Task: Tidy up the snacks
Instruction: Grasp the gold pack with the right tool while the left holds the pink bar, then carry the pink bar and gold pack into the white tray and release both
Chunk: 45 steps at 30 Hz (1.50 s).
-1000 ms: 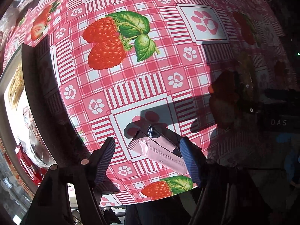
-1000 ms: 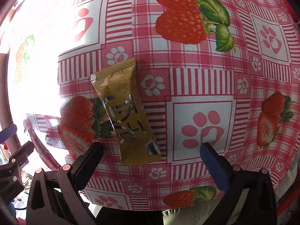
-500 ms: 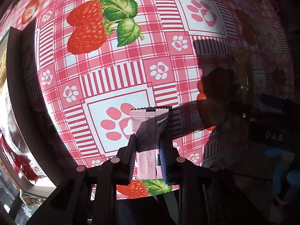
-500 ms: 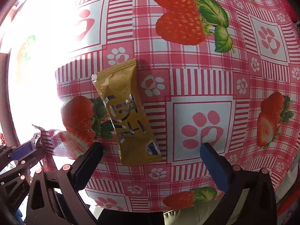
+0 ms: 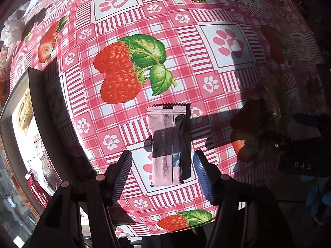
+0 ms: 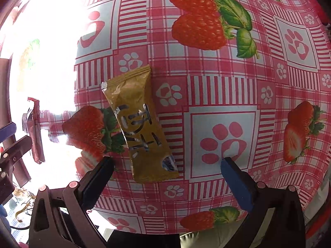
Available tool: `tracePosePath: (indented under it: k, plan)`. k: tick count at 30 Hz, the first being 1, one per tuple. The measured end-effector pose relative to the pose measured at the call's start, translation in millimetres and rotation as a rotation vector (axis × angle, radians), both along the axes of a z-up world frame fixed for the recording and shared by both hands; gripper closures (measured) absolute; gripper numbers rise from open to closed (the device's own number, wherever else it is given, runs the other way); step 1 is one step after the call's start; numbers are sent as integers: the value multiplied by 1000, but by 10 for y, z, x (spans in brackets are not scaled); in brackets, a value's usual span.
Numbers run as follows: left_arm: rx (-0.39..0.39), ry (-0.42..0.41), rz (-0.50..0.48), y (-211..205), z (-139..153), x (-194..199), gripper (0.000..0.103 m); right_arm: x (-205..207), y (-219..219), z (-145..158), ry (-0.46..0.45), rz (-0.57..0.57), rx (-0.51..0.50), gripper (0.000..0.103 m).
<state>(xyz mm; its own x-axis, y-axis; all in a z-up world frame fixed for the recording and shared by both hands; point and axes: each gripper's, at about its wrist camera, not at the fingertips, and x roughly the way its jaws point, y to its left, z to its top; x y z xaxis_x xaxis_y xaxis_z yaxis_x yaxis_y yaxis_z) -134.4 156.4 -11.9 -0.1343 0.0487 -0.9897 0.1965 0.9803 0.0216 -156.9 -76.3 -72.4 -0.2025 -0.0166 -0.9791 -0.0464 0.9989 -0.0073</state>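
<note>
A pink snack bar (image 5: 166, 144) lies flat on the strawberry tablecloth (image 5: 186, 72), lengthwise between the fingers of my left gripper (image 5: 163, 165). The left gripper is open and does not touch it. A yellow snack bar (image 6: 140, 124) lies on the tablecloth (image 6: 227, 82) just ahead of my right gripper (image 6: 166, 169), which is wide open and empty. The pink bar also shows at the far left of the right wrist view (image 6: 36, 132), beside the left gripper.
A box (image 5: 41, 113) with dark walls holding several snack packets stands at the left of the left wrist view. White crumpled material (image 5: 12, 29) lies at the far left corner. The table's front edge runs just below both grippers.
The left gripper was shut on the pink bar half a second ago. It has opened and the bar now lies on the table. The right gripper has not moved.
</note>
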Motion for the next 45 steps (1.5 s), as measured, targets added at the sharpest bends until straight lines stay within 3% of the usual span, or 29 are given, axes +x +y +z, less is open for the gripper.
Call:
tracePosePath:
  k: [5,13,17,20,22,24,32,45]
  plan:
    - [24,28,12,7,-198,-88,37,-46,26,40,0,-1,-2,0]
    - [10,2,25,-113,-461,119,21,118,166,98,-25,106,-4,0]
    - [3,-3,-4,-182,-605,160,23,154,184,110,-13,106,-2,3]
    - [-3,-20,-42,-306,-630,139,46,160,247,200,-30,123,4,23]
    - [-1,-28,-74,-409,-453,93,78,207,327,289,-45,135,10,41]
    - [-20,-8,-70,-425,-443,114,78,233,375,368,-64,134,21,80]
    - [-31,-41,-112,-419,-220,97,78,236,457,530,-51,64,141,80]
    - [-75,-74,-107,-282,121,153,78,308,428,672,-41,-14,175,80]
